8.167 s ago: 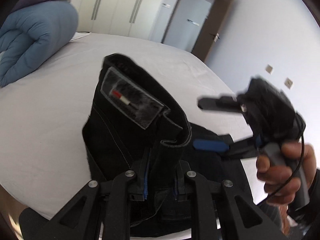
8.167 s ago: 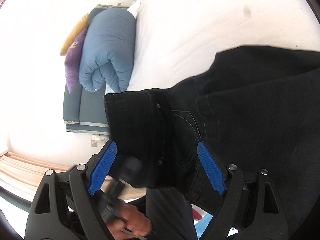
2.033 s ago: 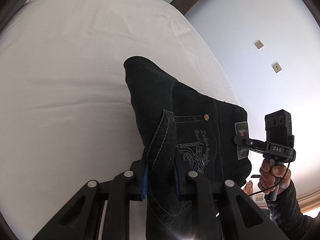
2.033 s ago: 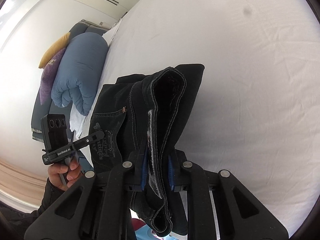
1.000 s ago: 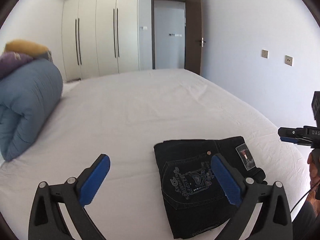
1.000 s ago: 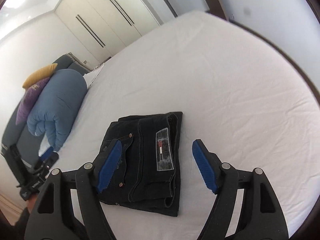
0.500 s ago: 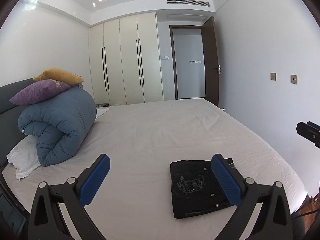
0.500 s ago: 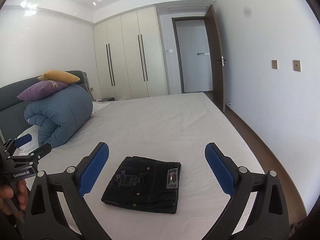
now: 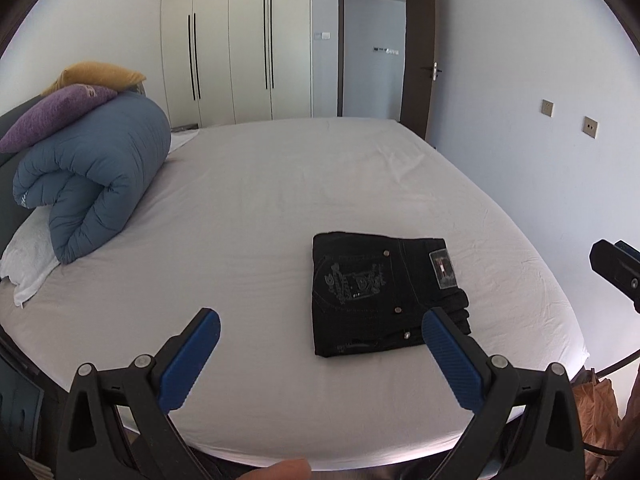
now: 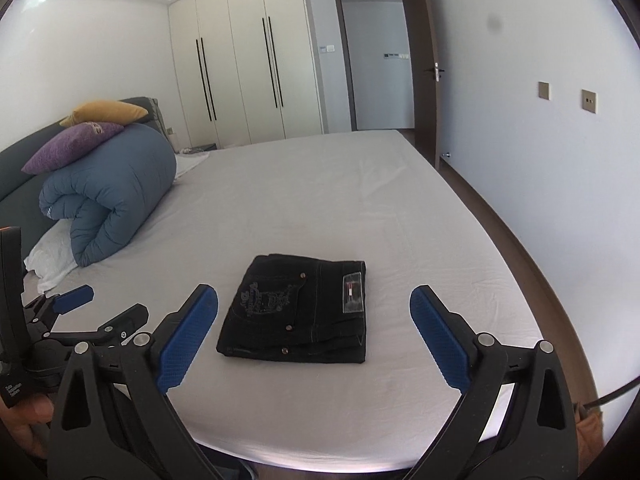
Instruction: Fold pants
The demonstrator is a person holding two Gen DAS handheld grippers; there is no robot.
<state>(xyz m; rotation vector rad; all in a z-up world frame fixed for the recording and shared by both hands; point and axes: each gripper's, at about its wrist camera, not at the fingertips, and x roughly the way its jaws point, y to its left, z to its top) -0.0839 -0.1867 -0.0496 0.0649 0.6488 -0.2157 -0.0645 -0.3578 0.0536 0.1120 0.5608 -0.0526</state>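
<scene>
Black jeans (image 9: 384,296) lie folded into a compact rectangle on the white bed (image 9: 280,184), back pocket embroidery and waist label facing up. They also show in the right wrist view (image 10: 300,308). My left gripper (image 9: 320,336) is open and empty, held back from the bed's near edge with the jeans ahead and to its right. My right gripper (image 10: 314,312) is open and empty, the jeans lying on the bed beyond its spread blue pads. The left gripper also shows at the left edge of the right wrist view (image 10: 72,312).
A rolled blue duvet (image 9: 92,180) with purple and yellow cushions sits at the bed's left, on a white pillow. Wardrobe doors (image 9: 236,52) and an open door (image 9: 372,48) stand behind. A wall runs along the bed's right side.
Both grippers let go of the folded jeans, opened wide and drew back from the bed. In the last half second both views tilted down slightly; the jeans stayed put.
</scene>
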